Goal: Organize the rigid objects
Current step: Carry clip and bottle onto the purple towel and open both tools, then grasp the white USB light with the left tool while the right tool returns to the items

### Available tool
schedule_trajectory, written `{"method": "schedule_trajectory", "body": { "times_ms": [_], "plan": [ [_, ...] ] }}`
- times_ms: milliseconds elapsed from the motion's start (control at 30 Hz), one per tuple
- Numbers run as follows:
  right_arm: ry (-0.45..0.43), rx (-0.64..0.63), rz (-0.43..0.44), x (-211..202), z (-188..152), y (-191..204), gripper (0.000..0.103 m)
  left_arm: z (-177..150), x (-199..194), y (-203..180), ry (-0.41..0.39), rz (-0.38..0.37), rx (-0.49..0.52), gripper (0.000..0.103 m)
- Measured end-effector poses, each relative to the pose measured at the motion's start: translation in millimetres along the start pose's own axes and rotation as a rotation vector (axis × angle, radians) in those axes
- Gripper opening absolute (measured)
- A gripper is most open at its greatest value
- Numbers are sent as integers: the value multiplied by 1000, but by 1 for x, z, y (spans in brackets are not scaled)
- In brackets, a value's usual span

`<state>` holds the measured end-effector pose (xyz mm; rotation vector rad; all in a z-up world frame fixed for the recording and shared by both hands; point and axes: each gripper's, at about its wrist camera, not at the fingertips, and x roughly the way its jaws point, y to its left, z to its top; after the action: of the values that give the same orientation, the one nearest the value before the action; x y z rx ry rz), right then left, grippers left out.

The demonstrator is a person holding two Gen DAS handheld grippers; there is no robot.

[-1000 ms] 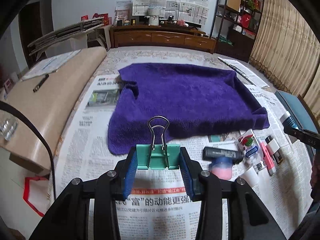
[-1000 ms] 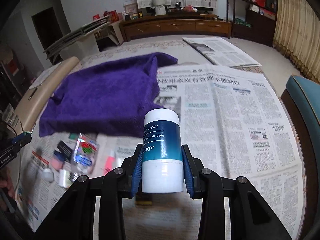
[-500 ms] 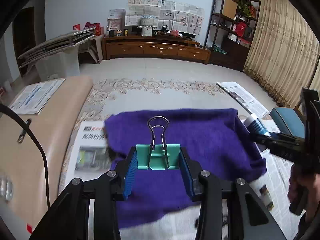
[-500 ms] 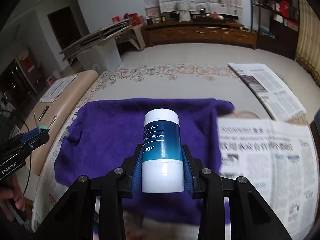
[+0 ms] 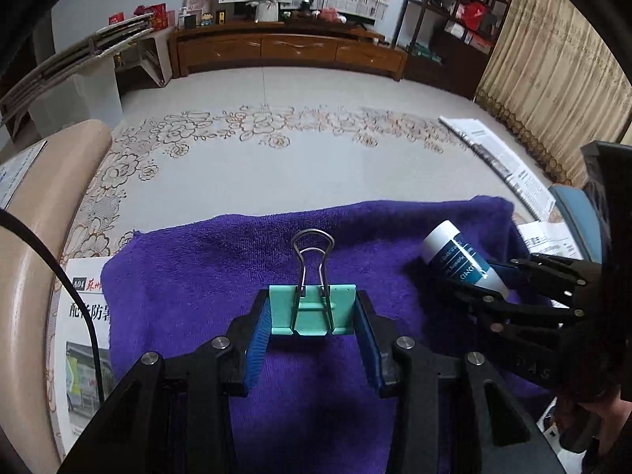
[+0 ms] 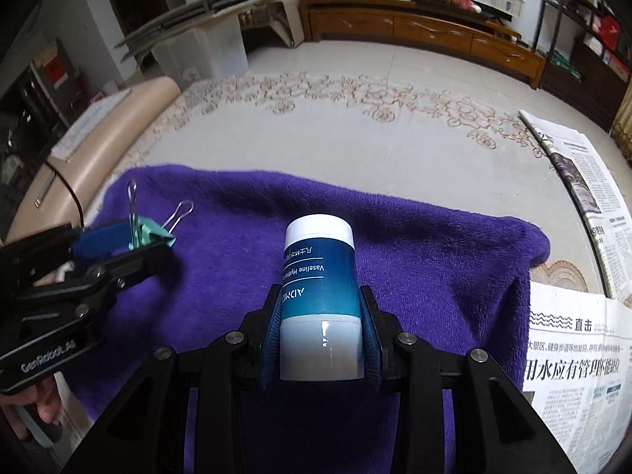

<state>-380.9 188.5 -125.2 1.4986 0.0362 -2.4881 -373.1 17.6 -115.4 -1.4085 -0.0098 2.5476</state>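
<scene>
In the left wrist view, the left gripper [image 5: 312, 316] has its fingers [image 5: 258, 339] tight on a green clip [image 5: 312, 310], held over the purple towel [image 5: 189, 288]; the towel looks bare, so nothing is put down yet.

In the right wrist view, the right gripper [image 6: 320, 339] squeezes a blue and white bottle [image 6: 319, 296] above the same towel; both things are in the air; I think both must go down, and more may be left to fetch.

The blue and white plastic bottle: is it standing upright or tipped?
Tipped. The blue and white plastic bottle leans over the purple towel, clamped in the right gripper.
</scene>
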Motion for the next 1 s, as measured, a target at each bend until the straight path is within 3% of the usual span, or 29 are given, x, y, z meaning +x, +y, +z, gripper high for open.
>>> {"method": "schedule_trajectory", "body": {
  "times_ms": [300, 433, 500, 600, 667, 733, 800, 833, 900, 967, 1000],
  "plan": [
    [9, -94, -13, 6, -5, 2, 38, -6, 20, -3, 81, 58, 64, 39],
    [9, -120, 5, 5, -9, 1, 40, -10, 20, -2, 74, 62, 88, 40],
    [18, -130, 15, 4, -10, 0, 43, -11, 19, -4, 85, 78, 106, 44],
    [27, -122, 25, -1, -11, -3, 43, -11, 20, -3, 108, 103, 124, 67],
    [11, -100, 38, -11, -15, -5, 43, -12, 19, -1, 117, 106, 127, 71],
    [-15, -68, 60, -27, -22, -9, 49, -15, 12, 1, 105, 91, 118, 71],
    [-49, -29, 61, -44, -30, -14, 63, -20, -2, 0, 72, 87, 111, 71],
    [-65, -8, 58, -54, -35, -17, 67, -22, -9, -1, 55, 86, 109, 76],
    [-85, 33, 52, -72, -46, -21, 95, -31, -35, -3, 2, 75, 89, 93],
    [-107, 67, 40, -92, -63, -23, 102, -41, -57, -6, -26, 50, 73, 103],
    [-119, 83, 32, -99, -70, -24, 102, -48, -69, -8, -39, 38, 59, 103]
  ]
}}
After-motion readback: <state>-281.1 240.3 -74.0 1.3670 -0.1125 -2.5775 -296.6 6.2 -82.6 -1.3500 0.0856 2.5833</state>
